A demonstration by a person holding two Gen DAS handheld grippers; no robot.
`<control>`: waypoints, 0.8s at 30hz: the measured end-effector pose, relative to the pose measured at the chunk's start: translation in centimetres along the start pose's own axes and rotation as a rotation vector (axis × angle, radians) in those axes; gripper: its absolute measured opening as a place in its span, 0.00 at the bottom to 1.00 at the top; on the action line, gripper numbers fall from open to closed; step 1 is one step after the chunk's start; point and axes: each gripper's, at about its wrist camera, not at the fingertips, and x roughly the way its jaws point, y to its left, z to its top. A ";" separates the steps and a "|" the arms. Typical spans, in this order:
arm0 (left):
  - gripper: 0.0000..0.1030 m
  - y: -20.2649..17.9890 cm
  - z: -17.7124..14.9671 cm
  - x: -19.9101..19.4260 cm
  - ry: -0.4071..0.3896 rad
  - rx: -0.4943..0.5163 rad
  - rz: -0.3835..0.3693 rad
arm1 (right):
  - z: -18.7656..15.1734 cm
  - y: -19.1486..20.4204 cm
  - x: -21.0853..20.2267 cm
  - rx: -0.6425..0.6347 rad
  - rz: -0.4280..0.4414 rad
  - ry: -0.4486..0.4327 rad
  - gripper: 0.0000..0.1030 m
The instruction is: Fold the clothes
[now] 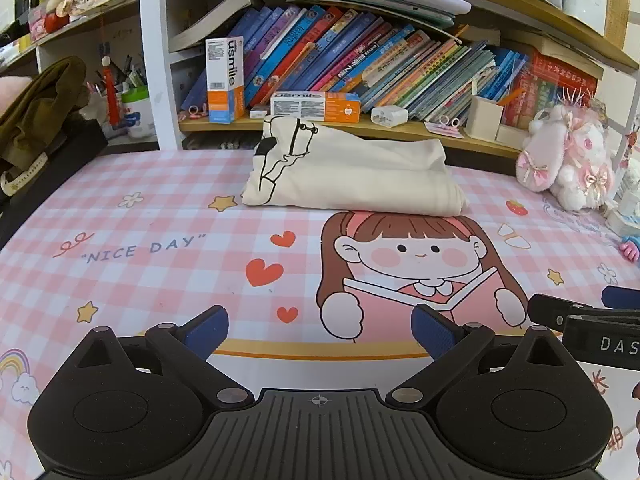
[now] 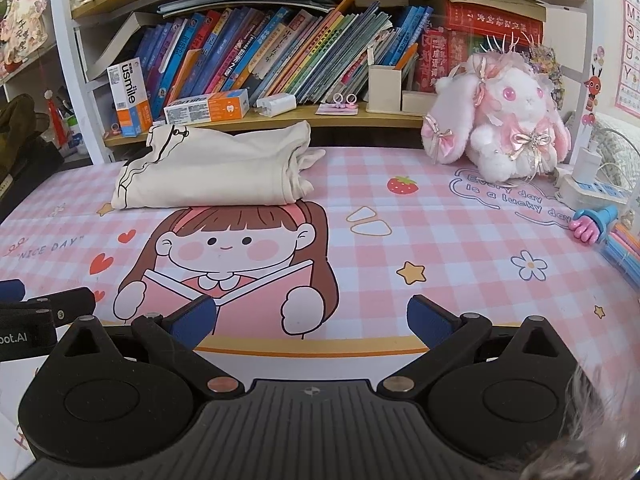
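Cream shirt [image 1: 352, 176] already sits folded at the back of the bench [image 1: 160, 216] by the shelf — looks basically done. Left gripper [image 1: 320, 330] and right gripper [image 2: 312, 320] both spread wide, holding nothing — maybe the olive clothes [image 1: 36, 112] next.

Pink-and-white checked desk mat [image 1: 168, 200] printed with red hearts, yellow stars and a brown-haired cartoon girl. Cream folded shirt [image 1: 352, 176] with black line drawing. Pink-and-white plush rabbit [image 2: 508, 128]. Orange, white and blue boxes [image 1: 224, 80]. Olive green cloth [image 1: 40, 108]. Black grippers, blue pads [image 1: 208, 330].
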 end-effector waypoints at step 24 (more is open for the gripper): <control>0.96 0.1 0.1 0.8 0.018 -0.005 -0.002 | 0.2 -0.1 0.6 -0.002 0.003 0.015 1.00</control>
